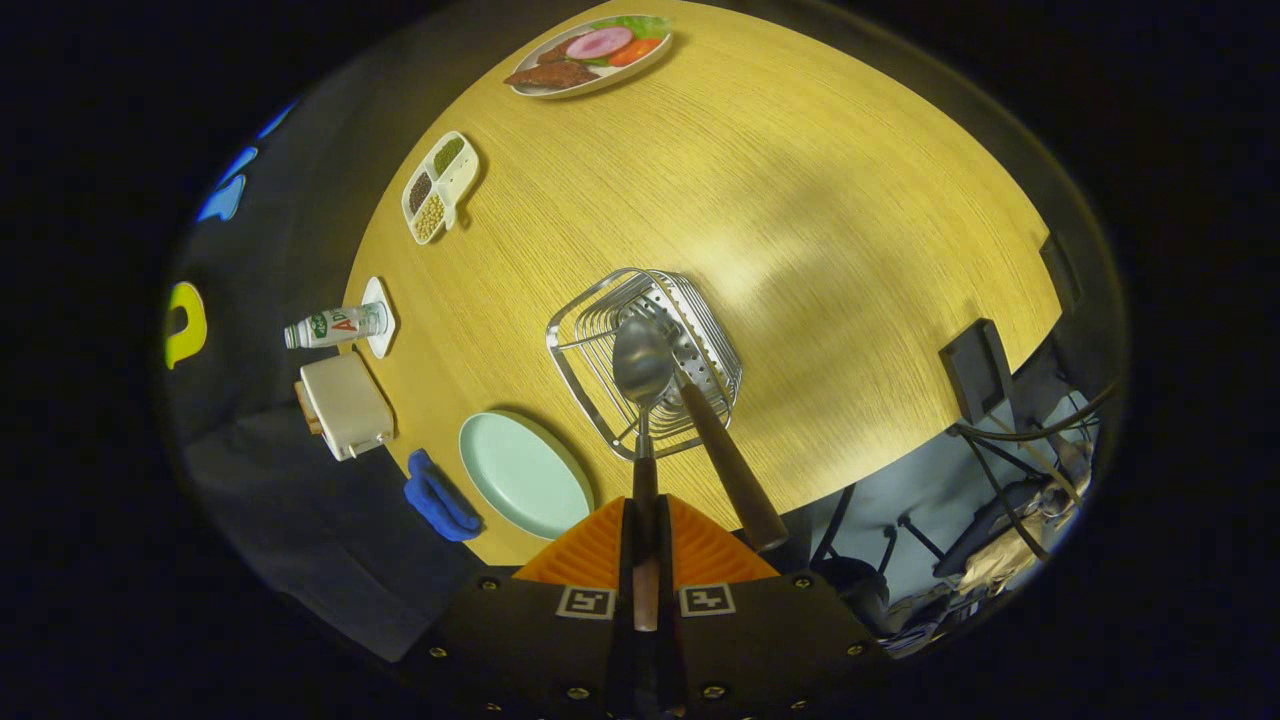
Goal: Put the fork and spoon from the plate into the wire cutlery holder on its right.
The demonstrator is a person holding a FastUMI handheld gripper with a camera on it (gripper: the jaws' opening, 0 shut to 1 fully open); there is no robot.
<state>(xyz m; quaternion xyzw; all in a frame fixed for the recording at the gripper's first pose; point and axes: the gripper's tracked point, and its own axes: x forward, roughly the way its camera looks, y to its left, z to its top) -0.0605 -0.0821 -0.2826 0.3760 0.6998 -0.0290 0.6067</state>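
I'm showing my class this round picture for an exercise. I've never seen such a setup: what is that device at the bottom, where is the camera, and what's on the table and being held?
The camera rides on a hand-held gripper and looks forward along its two fingers, down onto a wooden table. A person carries it; there is no robot arm.

The fingers are closed on the handle of a spoon, whose bowl hangs over a wire cutlery holder. A fork with a brown handle already leans inside that holder.

Beside the holder lies a pale green plate with nothing on it, then a blue cloth. Farther off are a small bottle, a white box, a divided dish of beans and a platter of food.
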